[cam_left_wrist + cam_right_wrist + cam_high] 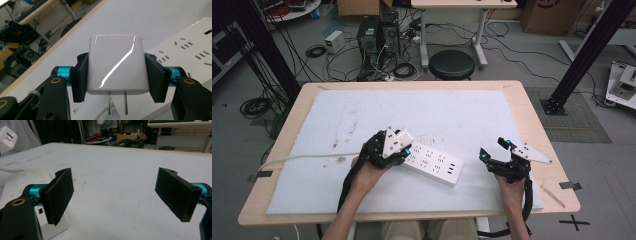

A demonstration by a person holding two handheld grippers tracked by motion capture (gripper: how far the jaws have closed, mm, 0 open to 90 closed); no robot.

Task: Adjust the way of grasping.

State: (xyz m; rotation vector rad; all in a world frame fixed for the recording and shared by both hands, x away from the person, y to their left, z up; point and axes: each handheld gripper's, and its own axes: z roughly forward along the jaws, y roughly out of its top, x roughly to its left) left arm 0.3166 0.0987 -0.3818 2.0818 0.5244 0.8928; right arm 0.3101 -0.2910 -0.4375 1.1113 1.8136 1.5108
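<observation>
left gripper [116,72]: pads clamped on both sides of the white charger [116,65], prongs pointing down, just above the power strip's near-left end.
right gripper [115,195]: jaws wide apart, nothing between, just right of the power strip.
power strip [432,164]: flat on the white mat [482,115].

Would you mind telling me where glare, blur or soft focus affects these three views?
Left gripper view: a bright curved glare streak crosses the glossy white plug-in charger block held in the left gripper; the background is soft. Right gripper view: the right gripper pads look slightly soft and the room behind is dim. High view: even light, with a faint shadow beside the white power strip.
</observation>
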